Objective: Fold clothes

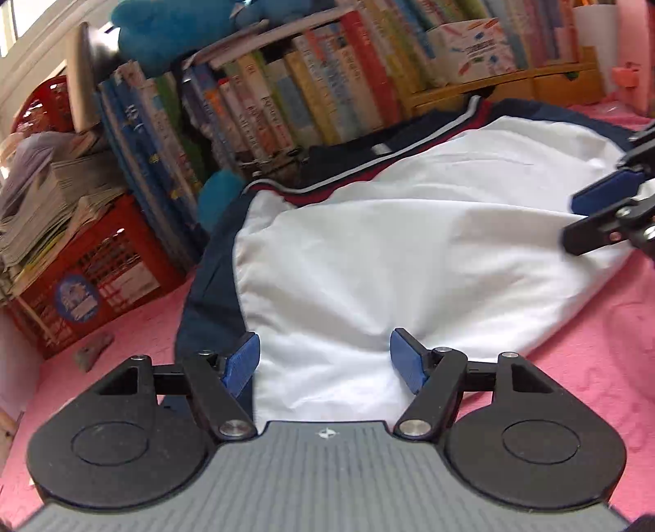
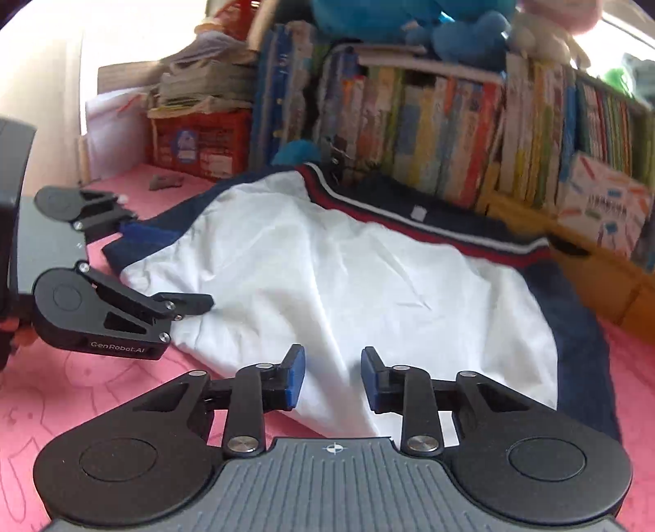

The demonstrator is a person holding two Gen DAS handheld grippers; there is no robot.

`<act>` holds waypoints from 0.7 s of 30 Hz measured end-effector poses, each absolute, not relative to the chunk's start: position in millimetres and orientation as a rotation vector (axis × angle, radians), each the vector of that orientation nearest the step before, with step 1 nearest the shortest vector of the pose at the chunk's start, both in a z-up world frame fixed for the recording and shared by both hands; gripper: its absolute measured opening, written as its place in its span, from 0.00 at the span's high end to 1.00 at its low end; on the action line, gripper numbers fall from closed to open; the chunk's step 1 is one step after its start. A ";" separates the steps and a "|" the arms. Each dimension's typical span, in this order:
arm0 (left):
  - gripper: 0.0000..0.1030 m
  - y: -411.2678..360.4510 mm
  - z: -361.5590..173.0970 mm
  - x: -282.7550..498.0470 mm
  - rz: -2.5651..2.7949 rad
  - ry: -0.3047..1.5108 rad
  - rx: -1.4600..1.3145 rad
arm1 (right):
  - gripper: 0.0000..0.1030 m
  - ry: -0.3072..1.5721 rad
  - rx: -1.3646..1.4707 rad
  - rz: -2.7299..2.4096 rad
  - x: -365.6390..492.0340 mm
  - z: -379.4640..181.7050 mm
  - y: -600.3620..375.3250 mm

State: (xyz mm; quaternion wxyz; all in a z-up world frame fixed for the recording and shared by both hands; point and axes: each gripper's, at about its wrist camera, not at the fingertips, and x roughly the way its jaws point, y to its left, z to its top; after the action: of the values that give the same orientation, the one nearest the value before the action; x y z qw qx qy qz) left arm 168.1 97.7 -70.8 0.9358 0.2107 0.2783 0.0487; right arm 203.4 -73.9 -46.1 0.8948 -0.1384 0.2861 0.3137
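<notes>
A white garment [image 1: 409, 253] [image 2: 327, 266] with navy sides and a red-and-white striped band [image 2: 409, 225] lies bunched on the pink mat [image 1: 573, 368]. My left gripper [image 1: 324, 360] stands open at the garment's near edge, with white cloth under the gap between its blue pads. From the right wrist view, the left gripper [image 2: 172, 268] straddles the garment's left corner. My right gripper [image 2: 333, 376] hangs over the near white edge, its jaws narrower but apart, the cloth lying between them unpinched. In the left wrist view the right gripper [image 1: 593, 213] reaches in from the right edge.
Behind the garment a row of books [image 1: 307, 94] fills a yellow wooden shelf [image 1: 511, 86]. A red crate [image 1: 94, 278] stacked with papers stands at the left. Blue plush toys [image 1: 172, 28] sit on top of the books. A small brown object [image 1: 92, 352] lies on the mat.
</notes>
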 end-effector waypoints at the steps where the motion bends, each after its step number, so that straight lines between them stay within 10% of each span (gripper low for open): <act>1: 0.31 103.0 -72.4 168.3 0.139 0.570 0.466 | 0.71 0.612 -0.280 0.620 210.3 -49.7 -77.0; 21: 0.30 146.8 -73.9 168.6 0.231 0.584 0.454 | 0.72 0.563 -0.211 -0.158 237.7 -71.3 -215.7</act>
State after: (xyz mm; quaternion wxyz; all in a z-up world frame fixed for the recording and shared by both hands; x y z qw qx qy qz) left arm 168.6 146.8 -73.9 0.9259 0.2213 0.2848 0.1125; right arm 237.7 -215.7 -71.3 0.9521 -0.1039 0.2768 -0.0777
